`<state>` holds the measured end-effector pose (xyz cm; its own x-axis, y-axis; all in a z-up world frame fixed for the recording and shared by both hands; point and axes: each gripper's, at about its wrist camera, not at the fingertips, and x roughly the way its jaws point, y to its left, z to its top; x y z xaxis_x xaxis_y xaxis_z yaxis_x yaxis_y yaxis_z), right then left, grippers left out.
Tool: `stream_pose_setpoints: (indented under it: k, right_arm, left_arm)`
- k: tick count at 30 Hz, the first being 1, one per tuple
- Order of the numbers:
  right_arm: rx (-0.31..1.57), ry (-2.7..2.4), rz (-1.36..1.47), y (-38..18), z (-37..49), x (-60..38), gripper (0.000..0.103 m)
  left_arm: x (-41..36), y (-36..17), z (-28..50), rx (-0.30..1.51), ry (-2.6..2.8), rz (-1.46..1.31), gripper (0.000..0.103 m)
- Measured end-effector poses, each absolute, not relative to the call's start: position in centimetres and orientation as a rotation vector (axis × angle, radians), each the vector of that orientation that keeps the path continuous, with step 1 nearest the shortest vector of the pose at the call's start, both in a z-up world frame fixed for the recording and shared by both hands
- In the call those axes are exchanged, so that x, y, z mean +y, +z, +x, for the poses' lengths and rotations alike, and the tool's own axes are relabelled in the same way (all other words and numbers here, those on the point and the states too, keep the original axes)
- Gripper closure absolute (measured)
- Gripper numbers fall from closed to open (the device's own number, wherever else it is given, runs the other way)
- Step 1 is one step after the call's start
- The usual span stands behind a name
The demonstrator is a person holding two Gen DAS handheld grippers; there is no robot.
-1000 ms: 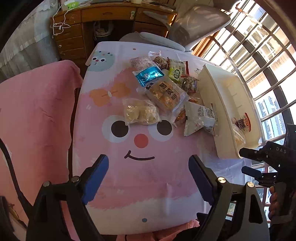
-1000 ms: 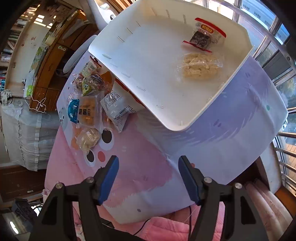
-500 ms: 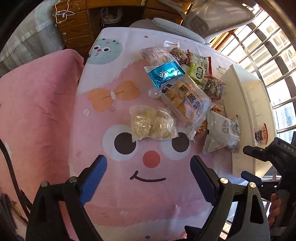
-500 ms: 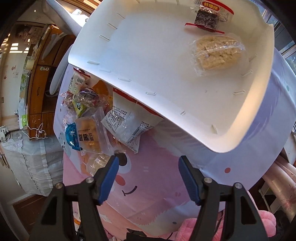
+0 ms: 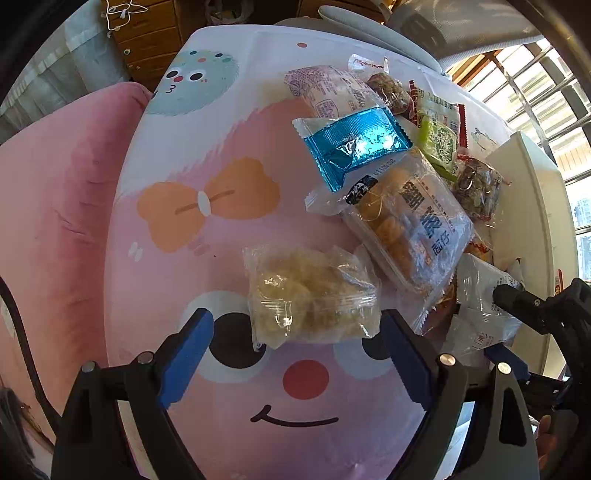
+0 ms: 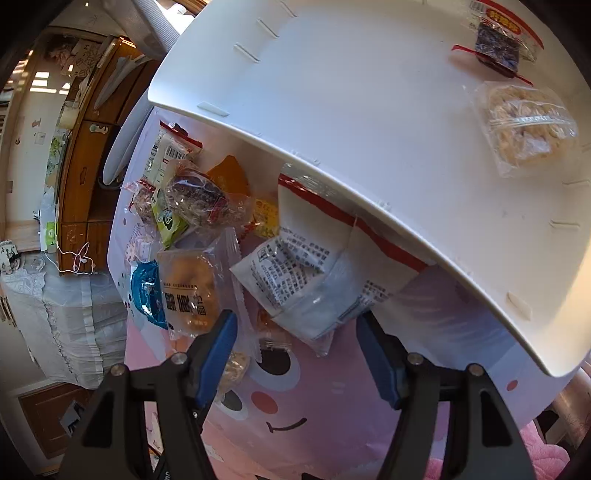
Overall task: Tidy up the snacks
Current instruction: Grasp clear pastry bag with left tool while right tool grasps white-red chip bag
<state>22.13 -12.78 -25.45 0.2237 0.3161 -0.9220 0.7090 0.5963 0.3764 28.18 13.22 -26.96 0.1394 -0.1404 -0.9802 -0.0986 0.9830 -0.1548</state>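
Observation:
A pile of snack packets lies on the pink cartoon tablecloth (image 5: 221, 424). My left gripper (image 5: 297, 349) hangs open just above a clear bag of pale yellow puffs (image 5: 310, 295), whose near edge lies between the blue pads without touching them. Behind it lie a blue foil packet (image 5: 354, 146) and a clear pack of golden pastries (image 5: 406, 225). My right gripper (image 6: 295, 352) is open over a white printed packet (image 6: 306, 280) that is partly tucked under the white tray (image 6: 369, 110). In the tray lie a clear noodle-snack bag (image 6: 524, 125) and a dark red-edged packet (image 6: 498, 44).
A pink cushion (image 5: 55, 221) flanks the table's left side. A grey office chair (image 5: 424, 26) and a wooden desk (image 6: 88, 155) stand behind the table. Window bars (image 5: 546, 74) run along the right. More small packets (image 6: 199, 199) crowd the pile's far end.
Both grippers have come down and forward toward the snack pile. The clear puff bag now sits at the left fingertips; the white packet now sits at the right fingertips.

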Motion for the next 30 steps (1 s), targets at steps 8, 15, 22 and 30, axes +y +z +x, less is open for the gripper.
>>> stream_pose_setpoints:
  k: [8, 15, 22, 30]
  right_arm:
    - [1.316, -0.397, 0.994, -26.8, 22.5, -13.2, 0.036]
    - [1.297, -0.396, 1.018, -27.6, 22.6, -14.1, 0.034]
    - [1.279, -0.375, 1.053, -28.4, 22.6, -15.2, 0.035]
    - [1.288, -0.339, 1.021, -28.0, 22.5, -15.4, 0.042]
  left_arm:
    - [12.6, -29.0, 29.6, 1.472, -0.046, -0.196, 0.012]
    - [11.6, -30.4, 30.3, 1.494, -0.073, -0.191, 0.012]
    - [11.0, -30.7, 30.7, 1.49, -0.075, -0.196, 0.025]
    - [11.1, -30.3, 30.5, 1.471, -0.077, -0.21, 0.041]
